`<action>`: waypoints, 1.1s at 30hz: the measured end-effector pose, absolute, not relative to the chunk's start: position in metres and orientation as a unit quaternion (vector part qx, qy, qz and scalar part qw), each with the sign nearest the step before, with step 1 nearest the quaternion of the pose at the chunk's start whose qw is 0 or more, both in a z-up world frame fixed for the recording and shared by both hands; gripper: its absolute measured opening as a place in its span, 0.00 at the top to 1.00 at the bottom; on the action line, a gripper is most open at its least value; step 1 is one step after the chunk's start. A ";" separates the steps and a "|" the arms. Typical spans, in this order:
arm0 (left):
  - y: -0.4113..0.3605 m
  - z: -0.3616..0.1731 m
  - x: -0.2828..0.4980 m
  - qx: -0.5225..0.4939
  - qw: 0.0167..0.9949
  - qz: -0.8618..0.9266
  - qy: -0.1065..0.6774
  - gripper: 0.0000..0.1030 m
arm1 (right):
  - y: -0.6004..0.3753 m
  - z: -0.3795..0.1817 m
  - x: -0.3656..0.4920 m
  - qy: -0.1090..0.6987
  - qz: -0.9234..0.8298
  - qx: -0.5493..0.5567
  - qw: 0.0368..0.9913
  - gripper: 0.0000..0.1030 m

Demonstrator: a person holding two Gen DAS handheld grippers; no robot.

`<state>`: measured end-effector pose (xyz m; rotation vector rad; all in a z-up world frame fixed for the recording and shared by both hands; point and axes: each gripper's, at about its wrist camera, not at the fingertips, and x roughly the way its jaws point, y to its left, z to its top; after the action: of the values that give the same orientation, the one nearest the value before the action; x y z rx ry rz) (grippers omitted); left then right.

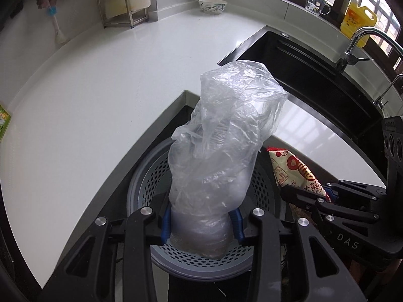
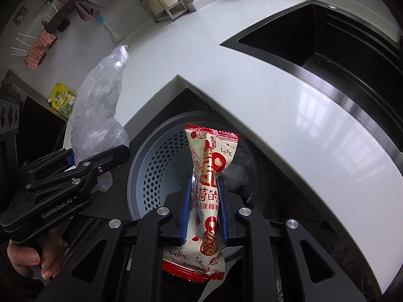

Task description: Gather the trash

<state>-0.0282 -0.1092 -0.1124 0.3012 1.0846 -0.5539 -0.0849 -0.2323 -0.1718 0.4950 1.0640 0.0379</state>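
— Crumpled clear plastic bag (image 1: 221,138) is seen clamped at its lower end between the blue pads (image 1: 165,226) of the left gripper (image 1: 201,226). How is its long axis set?

— It is stood roughly upright, the loose end pointed up and away from the gripper, the pinched end held over the grey perforated bin (image 1: 151,183) tucked in the notch of the white countertop (image 1: 100,88).

— And the right gripper (image 2: 204,209)?

— It is closed on a red-and-white snack wrapper (image 2: 209,176), squeezed at its waist by the blue pads (image 2: 185,209). The wrapper's length is run along the fingers: one crimped red edge is pointed forward over the bin's mouth, the other is hung back below the jaws.

— Is either item inside the bin?

— Both are held above its opening; contact with the bin cannot be told.

— What lies beyond?

— A black sink (image 2: 327,45) is set into the countertop, and a patterned bowl (image 1: 212,5) is stood at the far edge.
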 end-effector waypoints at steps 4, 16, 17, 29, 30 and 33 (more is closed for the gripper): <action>-0.099 -0.119 -0.028 0.132 0.809 -0.241 0.520 0.62 | -0.222 -0.180 -0.078 0.514 0.033 0.225 0.827 0.80; -0.067 -0.104 -0.022 0.083 0.829 -0.195 0.518 0.25 | -0.208 -0.167 -0.067 0.501 0.046 0.206 0.839 0.51; -0.065 -0.103 -0.022 0.080 0.830 -0.193 0.517 0.25 | -0.208 -0.167 -0.067 0.502 0.047 0.203 0.839 0.51; -0.062 -0.086 -0.024 0.071 0.844 -0.156 0.508 0.20 | -0.216 -0.154 -0.077 0.501 0.041 0.197 0.842 0.49; -0.061 -0.085 -0.025 0.068 0.845 -0.154 0.508 0.20 | -0.217 -0.153 -0.077 0.500 0.040 0.196 0.843 0.48; -0.061 -0.081 -0.026 0.066 0.847 -0.150 0.505 0.20 | -0.219 -0.150 -0.079 0.500 0.035 0.193 0.843 0.48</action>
<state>-0.0257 -0.0615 -0.0809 0.1399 1.0657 -0.3158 -0.0790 -0.2189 -0.1495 0.4067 1.0563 0.0749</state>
